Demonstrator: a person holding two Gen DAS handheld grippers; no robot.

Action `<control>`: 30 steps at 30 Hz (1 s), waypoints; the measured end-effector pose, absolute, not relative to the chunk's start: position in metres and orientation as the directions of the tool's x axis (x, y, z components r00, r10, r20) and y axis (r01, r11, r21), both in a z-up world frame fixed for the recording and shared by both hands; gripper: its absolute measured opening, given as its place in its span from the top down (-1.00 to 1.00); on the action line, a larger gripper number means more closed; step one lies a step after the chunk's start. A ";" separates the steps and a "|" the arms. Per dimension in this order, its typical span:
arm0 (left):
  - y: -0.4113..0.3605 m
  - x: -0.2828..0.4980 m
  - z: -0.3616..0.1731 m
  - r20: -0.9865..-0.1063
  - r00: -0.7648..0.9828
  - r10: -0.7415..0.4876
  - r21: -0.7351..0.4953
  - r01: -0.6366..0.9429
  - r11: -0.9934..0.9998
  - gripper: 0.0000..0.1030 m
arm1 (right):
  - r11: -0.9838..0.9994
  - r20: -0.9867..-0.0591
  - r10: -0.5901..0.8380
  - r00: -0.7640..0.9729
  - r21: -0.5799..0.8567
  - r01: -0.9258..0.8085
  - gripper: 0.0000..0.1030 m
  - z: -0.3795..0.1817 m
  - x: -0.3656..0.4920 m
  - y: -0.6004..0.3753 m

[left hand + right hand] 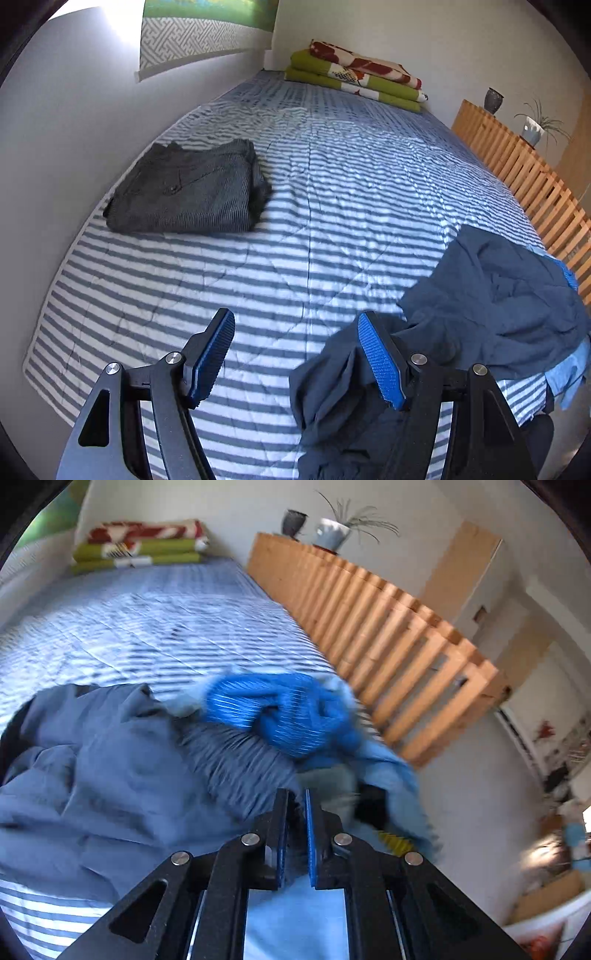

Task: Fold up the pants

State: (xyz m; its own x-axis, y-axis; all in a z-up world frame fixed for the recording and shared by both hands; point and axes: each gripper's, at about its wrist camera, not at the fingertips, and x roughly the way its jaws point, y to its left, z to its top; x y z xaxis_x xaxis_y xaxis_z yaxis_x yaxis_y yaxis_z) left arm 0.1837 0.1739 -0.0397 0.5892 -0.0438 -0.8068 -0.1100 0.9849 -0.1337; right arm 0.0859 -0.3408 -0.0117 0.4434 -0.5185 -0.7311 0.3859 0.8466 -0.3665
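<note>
A crumpled pair of dark blue pants (498, 295) lies at the near right of the striped bed (258, 258). One bunched end reaches under my left gripper's right finger. My left gripper (299, 358) hovers open just above the cover, with nothing between its pads. In the blurred right wrist view the same pants (110, 775) fill the lower left, and their ribbed waistband runs up to my right gripper (296, 805). Its jaws are nearly together, pinching that fabric. A folded pair of grey pants (192, 192) rests by the left wall.
A bright blue garment (280, 712) and a light blue cloth (388, 764) lie heaped by the pants at the bed's right edge. A wooden slatted rail (535, 184) borders that side, with pots (332, 531) on top. Folded blankets (354, 74) sit at the far end.
</note>
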 end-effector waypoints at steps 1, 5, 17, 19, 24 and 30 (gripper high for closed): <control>0.174 0.180 -0.043 -0.811 0.583 -0.051 -0.136 -0.103 0.985 -0.42 | 0.848 -0.728 -0.515 0.452 -0.358 0.390 0.79 -0.003 0.079 -0.341; 0.164 0.166 -0.059 -0.826 0.556 -0.091 -0.147 -0.058 0.987 -0.42 | 0.923 -0.732 -0.382 0.565 -0.266 0.278 0.42 0.013 0.073 -0.303; 0.136 0.169 -0.120 -0.868 0.442 -0.227 -0.248 0.010 0.969 -0.12 | 0.976 -0.935 0.165 0.313 0.110 -0.187 0.10 -0.105 0.156 -0.088; 0.136 0.174 -0.124 -0.874 0.428 -0.231 -0.254 0.002 0.967 0.41 | 0.974 -0.949 0.200 0.245 0.166 -0.152 0.12 -0.129 0.170 -0.077; 0.143 0.168 -0.110 -0.860 0.463 -0.217 -0.239 0.010 0.971 0.91 | 0.952 -0.937 0.293 0.192 0.267 -0.149 0.97 -0.130 0.170 -0.056; 0.186 0.139 -0.067 -0.809 0.542 -0.228 -0.283 -0.021 0.959 0.97 | 0.945 -0.858 0.312 0.407 0.238 -0.222 0.97 -0.038 0.160 -0.060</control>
State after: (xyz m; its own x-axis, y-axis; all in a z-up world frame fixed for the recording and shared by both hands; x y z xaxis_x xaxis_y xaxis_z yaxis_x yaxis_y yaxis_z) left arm 0.1392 0.1858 -0.0665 0.5420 -0.2275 -0.8090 -0.0207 0.9588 -0.2835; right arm 0.1600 -0.0602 -0.0375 0.4072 0.3120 -0.8584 -0.2220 0.9455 0.2384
